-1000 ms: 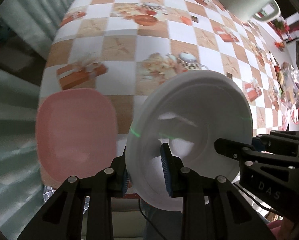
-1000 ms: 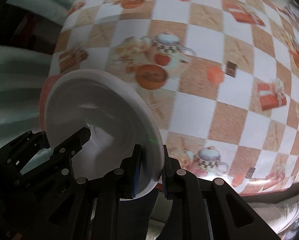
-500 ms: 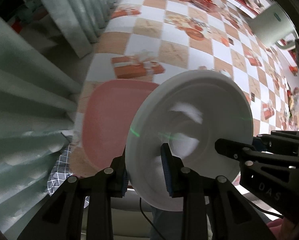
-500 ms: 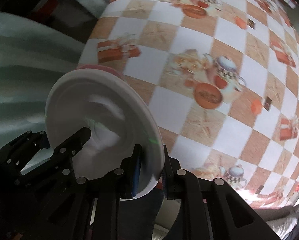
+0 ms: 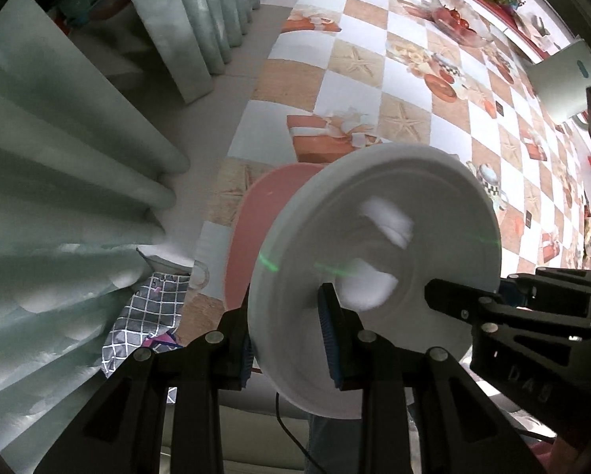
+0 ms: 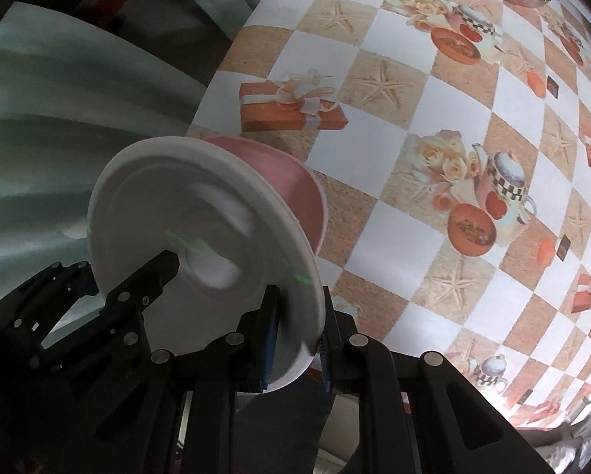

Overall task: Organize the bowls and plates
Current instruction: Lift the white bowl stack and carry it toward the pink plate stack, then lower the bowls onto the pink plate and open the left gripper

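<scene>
Both grippers hold one white round plate (image 5: 378,260) by its rim, tilted and lifted above the table. My left gripper (image 5: 289,341) is shut on the plate's left rim. My right gripper (image 6: 295,339) is shut on its right rim; the plate also shows in the right wrist view (image 6: 200,237). A pink squarish plate (image 5: 263,213) lies on the table near its corner, partly hidden behind the white plate, and shows in the right wrist view (image 6: 295,189) too.
The table has a checkered cloth (image 5: 374,79) with gift and teapot prints. Pale green curtains (image 5: 78,138) hang left of the table edge. A glass bowl of red fruit (image 5: 457,25) and a white appliance (image 5: 560,79) stand farther back.
Both grippers have carried the white plate left toward the table's corner. It now overlaps the pink plate, and more curtain and floor are in view.
</scene>
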